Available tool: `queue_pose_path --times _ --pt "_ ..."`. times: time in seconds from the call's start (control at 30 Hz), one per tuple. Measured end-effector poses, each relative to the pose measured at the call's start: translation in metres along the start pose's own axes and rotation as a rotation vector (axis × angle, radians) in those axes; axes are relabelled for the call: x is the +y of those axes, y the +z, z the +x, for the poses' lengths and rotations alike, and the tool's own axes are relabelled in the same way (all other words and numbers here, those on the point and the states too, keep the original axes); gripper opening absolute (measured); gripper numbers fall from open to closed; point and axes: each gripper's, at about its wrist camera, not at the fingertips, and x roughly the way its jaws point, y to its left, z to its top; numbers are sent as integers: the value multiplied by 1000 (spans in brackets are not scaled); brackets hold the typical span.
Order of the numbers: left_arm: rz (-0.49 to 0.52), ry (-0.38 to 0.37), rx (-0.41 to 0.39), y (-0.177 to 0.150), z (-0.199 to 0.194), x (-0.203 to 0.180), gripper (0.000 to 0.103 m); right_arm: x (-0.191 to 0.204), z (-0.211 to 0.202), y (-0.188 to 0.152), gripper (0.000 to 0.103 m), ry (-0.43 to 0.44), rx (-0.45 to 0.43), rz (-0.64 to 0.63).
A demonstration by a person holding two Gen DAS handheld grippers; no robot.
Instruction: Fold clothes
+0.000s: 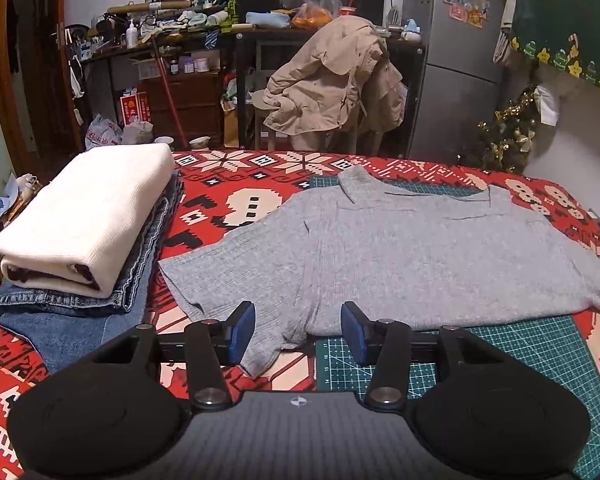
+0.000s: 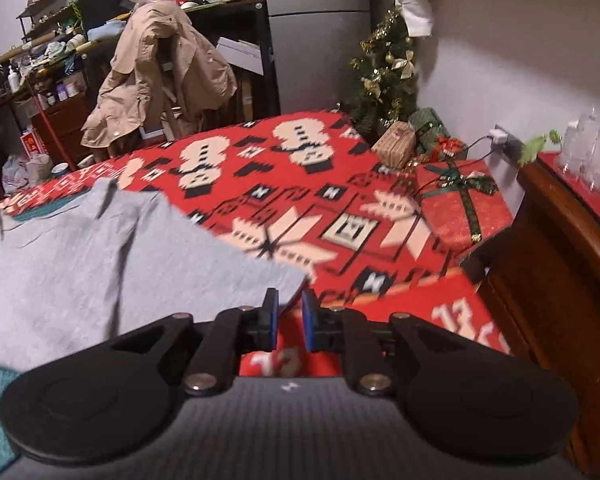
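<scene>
Shirt: the grey shirt is lying spread flat on the table, partly over the green mat, collar away from me.
Left claw: my left claw is standing open, empty, hovering with the shirt's near sleeve and hem between its pads, neither pad pressing on cloth.
Right claw: my right claw is showing only a narrow gap, nothing in it, sitting just off the shirt's right edge over the red cloth.
Stack: a folded white top is resting on jeans to the left, well clear.
Risk, left: if I am closing here, I am likely pinching just one layer or a loose sleeve, so the fold drags crooked.
Risk, right: the gap is looking too slim to take the edge; it may be pushing and bunching the fabric instead.
Risk, both: uneven lifts would be skewing the shirt.
</scene>
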Motion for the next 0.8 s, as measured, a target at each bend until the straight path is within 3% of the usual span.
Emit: queue_pose_path --times 0.1,0.17,0.23,0.3,0.33,0.4,0.6,0.8 --pt "-8 6 8 0 2 3 47 1 14 11 26 -4 6 -44" --pt "-19 6 10 0 2 6 47 1 23 16 27 -20 24 -65" --pt "-26 11 13 0 3 8 47 3 30 18 25 -15 42 -83" --pt "-32 16 19 0 4 10 47 7 34 17 14 -5 53 -121" --pt "-32 18 21 0 4 11 47 11 34 17 4 -13 45 -146" --pt "-28 21 22 0 4 10 47 18 33 15 3 -30 29 -197" --pt "-18 22 29 1 7 9 47 12 39 16 4 -75 14 -174" --pt "-14 5 33 0 8 6 47 8 30 16 12 -83 15 -153"
